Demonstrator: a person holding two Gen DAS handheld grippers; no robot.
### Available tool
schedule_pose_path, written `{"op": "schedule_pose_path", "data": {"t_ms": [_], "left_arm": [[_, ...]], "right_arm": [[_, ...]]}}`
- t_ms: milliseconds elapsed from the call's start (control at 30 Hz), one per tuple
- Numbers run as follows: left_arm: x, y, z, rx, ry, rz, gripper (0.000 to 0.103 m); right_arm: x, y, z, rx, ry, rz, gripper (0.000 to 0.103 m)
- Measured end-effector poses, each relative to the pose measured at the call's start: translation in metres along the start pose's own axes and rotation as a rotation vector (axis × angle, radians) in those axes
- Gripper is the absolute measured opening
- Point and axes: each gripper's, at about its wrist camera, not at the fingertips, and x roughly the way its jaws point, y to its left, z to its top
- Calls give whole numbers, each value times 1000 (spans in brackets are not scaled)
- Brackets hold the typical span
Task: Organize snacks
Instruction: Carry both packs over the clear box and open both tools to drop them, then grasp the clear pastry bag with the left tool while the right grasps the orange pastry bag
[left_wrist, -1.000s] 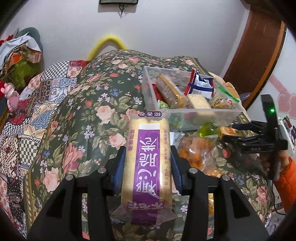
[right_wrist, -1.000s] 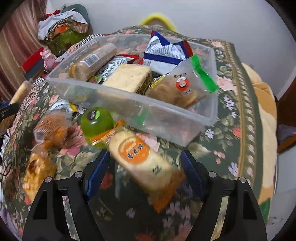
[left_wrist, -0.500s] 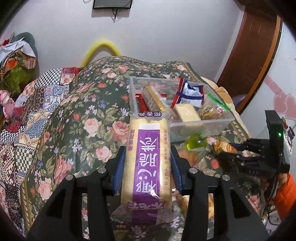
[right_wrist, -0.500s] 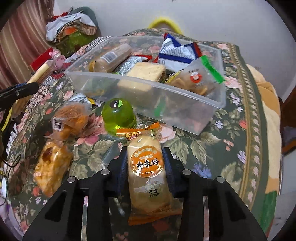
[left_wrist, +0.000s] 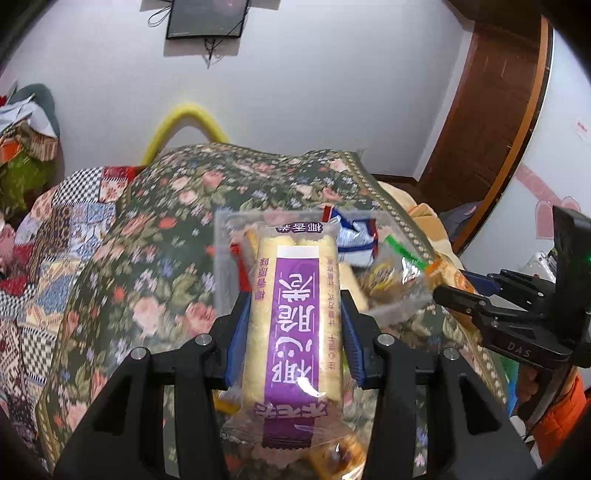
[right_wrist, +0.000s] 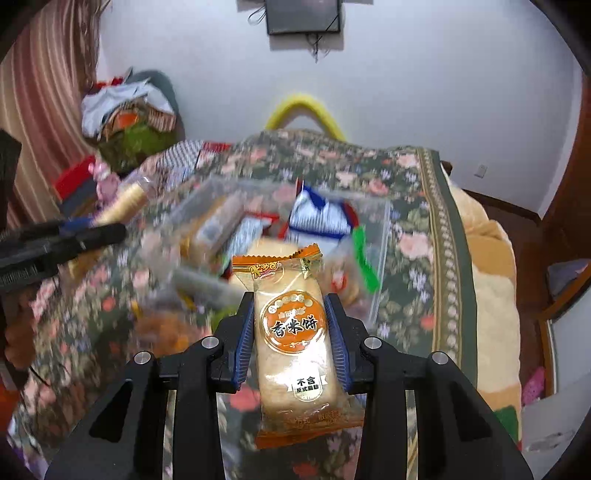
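Fingers (left_wrist: 236, 332) of the left gripper (left_wrist: 293, 332) were clamped part-way closed on a long purple-labelled pack (left_wrist: 293, 325), their blue pads pressing its two long sides. Those of the right gripper (right_wrist: 291, 339) were pinched close together on a shorter orange pack (right_wrist: 293, 339), gripping it at the middle. Both packs were held up off the table, pointing away from the cameras.

Beneath them lay the table under a floral cloth (left_wrist: 155, 258), with a patchwork cover (left_wrist: 48, 236) on its left. On the cloth sat a clear bin (right_wrist: 380, 266), just beyond the tips of both packs. From the left wrist view the purple pack overlapped the bin's left half; from the right wrist view the orange pack's top edge overlapped the bin's near wall. Whether either pack was truly over the bin could not be told.

Inside the bin, a blue-and-white bag (right_wrist: 317, 218) stood toward the far right, with a green-edged packet (right_wrist: 364, 258) in front of it, and other wrapped snacks to the left, blurred. More snacks lay loose on the cloth in front of the bin, too blurred to name.

An orange sleeve (left_wrist: 561, 417) showed at the right edge of the left wrist view, behind the right gripper.
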Motion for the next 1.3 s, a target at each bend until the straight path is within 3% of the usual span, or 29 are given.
{"op": "schedule_pose_path", "data": {"t_ms": [233,800,1033,1300], "left_arm": [[35,-13,24,-1,26,-48,45],[110,-6,37,-48,105,-27,45],[103,-8,35,-33,96,-18,46],[57,-17,36,20,40,2,46]], "right_arm": [[22,2,26,33,-26,-24,34],[72,-14,35,142,60,22,35],[70,-12,33,137,76,32,35],[40,-4,33,107,33,34,43]]}}
